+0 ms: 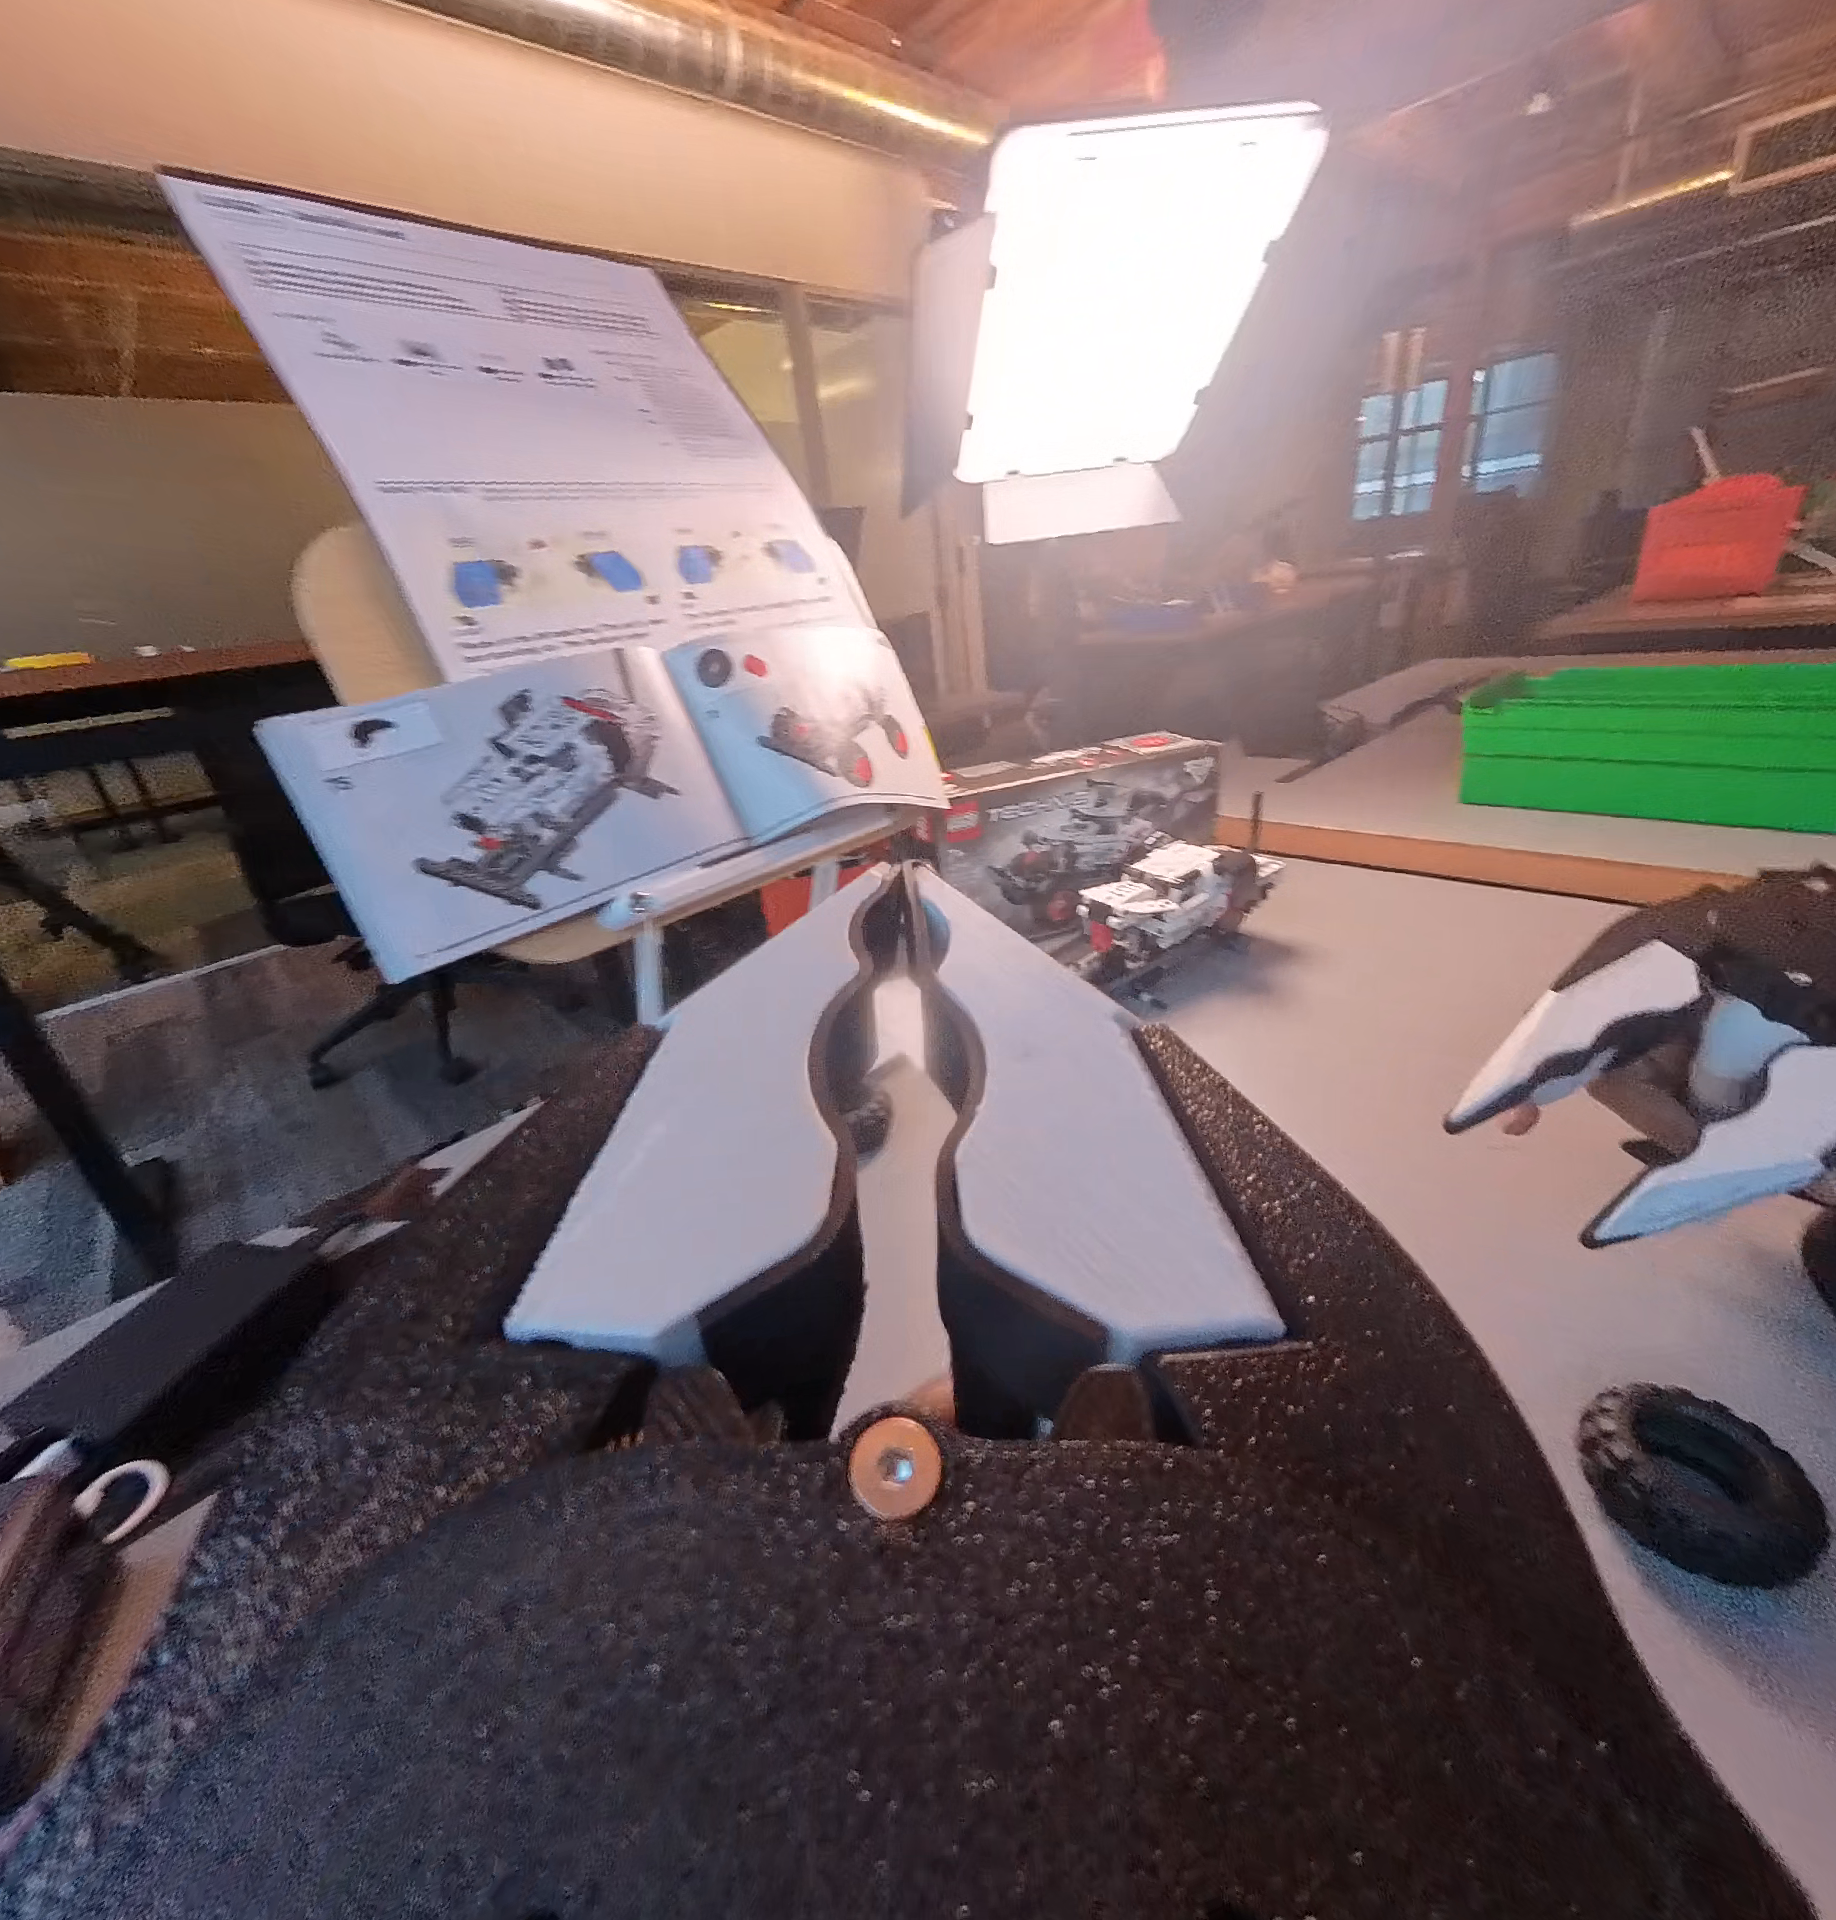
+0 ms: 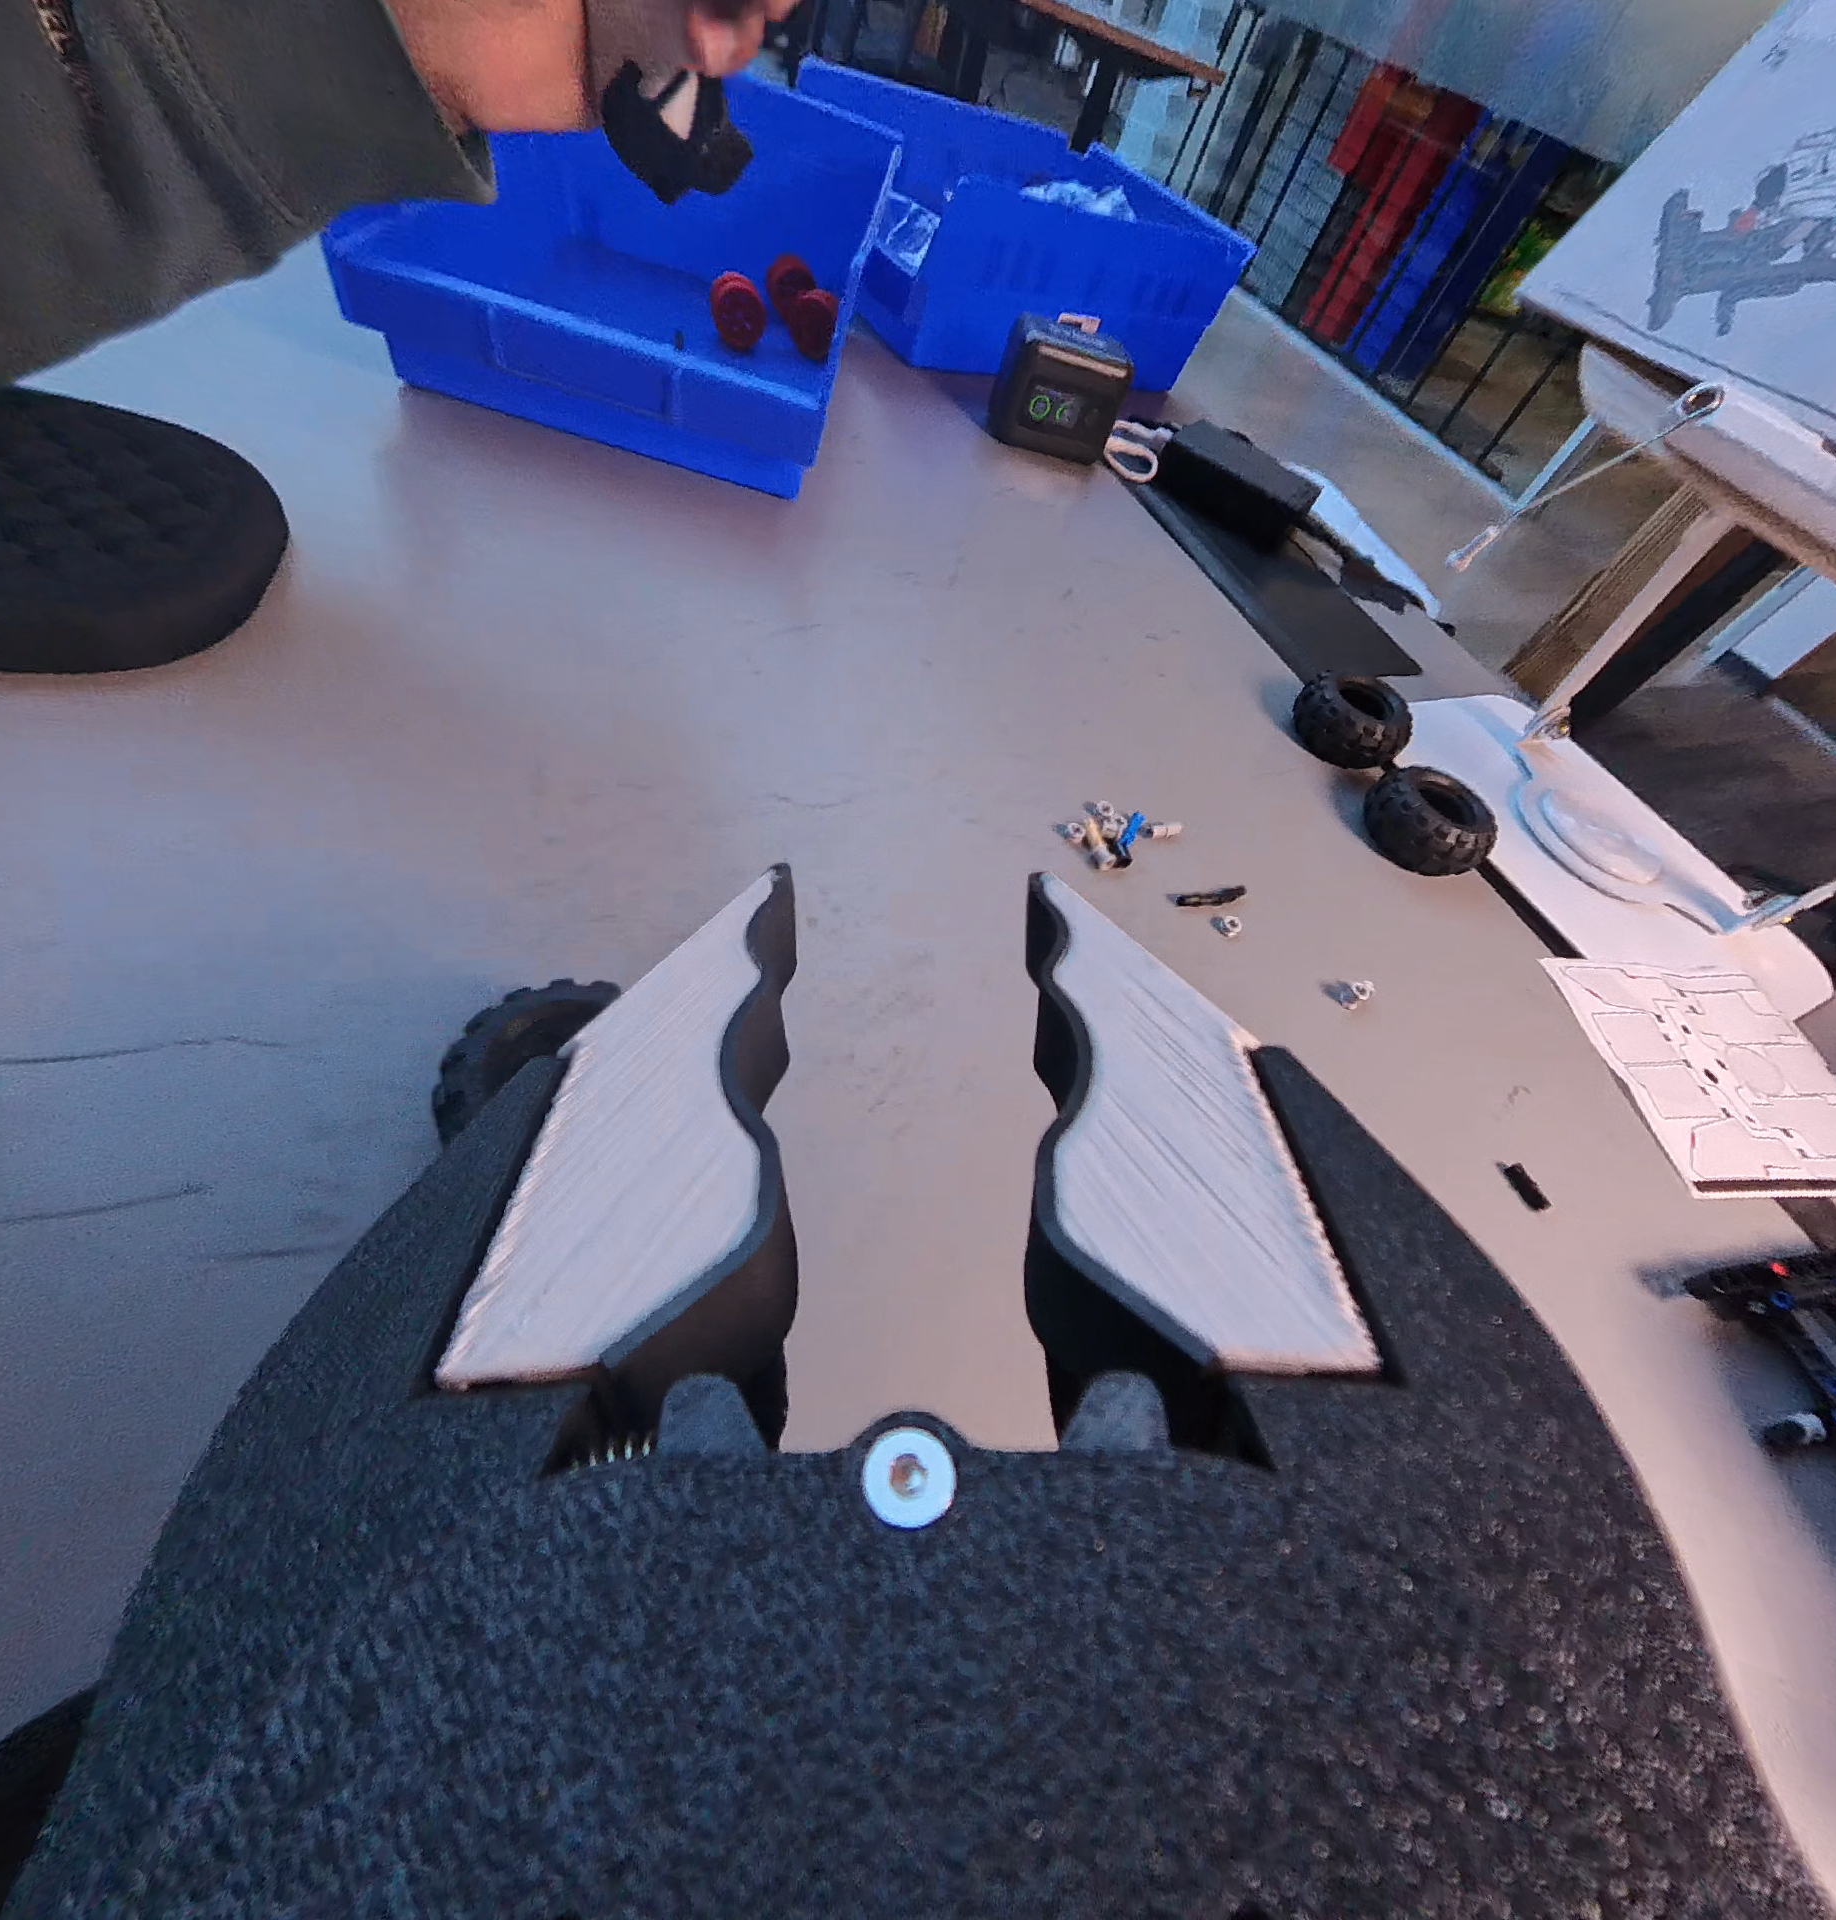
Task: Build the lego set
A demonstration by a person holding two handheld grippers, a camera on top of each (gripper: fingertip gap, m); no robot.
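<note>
Only the left wrist view shows the instruction booklet [image 1: 581, 790] on its stand and the white lego vehicle [image 1: 1174, 904] on the tabletop [image 1: 1413, 987]. Left gripper [image 1: 906, 883] raised, clenched. Right gripper [image 2: 909, 883] released, low over the tabletop, near small loose pieces [image 2: 1111, 831].

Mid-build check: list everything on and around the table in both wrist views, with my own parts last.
Tyres: three clear, black; two near the stand base, one by the right hand-held gripper; a fourth half hidden.
Wheel hubs: three, red, in the blue bin.
Blue bins: two, far table end.
Small pins: loose cluster, grey, black and blue, table centre.
Truck model: one, white, before the set box.
Instruction booklet: one, open on a stand.
Green bin: one, next table.
Sticker sheet: one, white, table edge.
Left hand-held gripper: shut.
Right hand-held gripper: open, empty.
</note>
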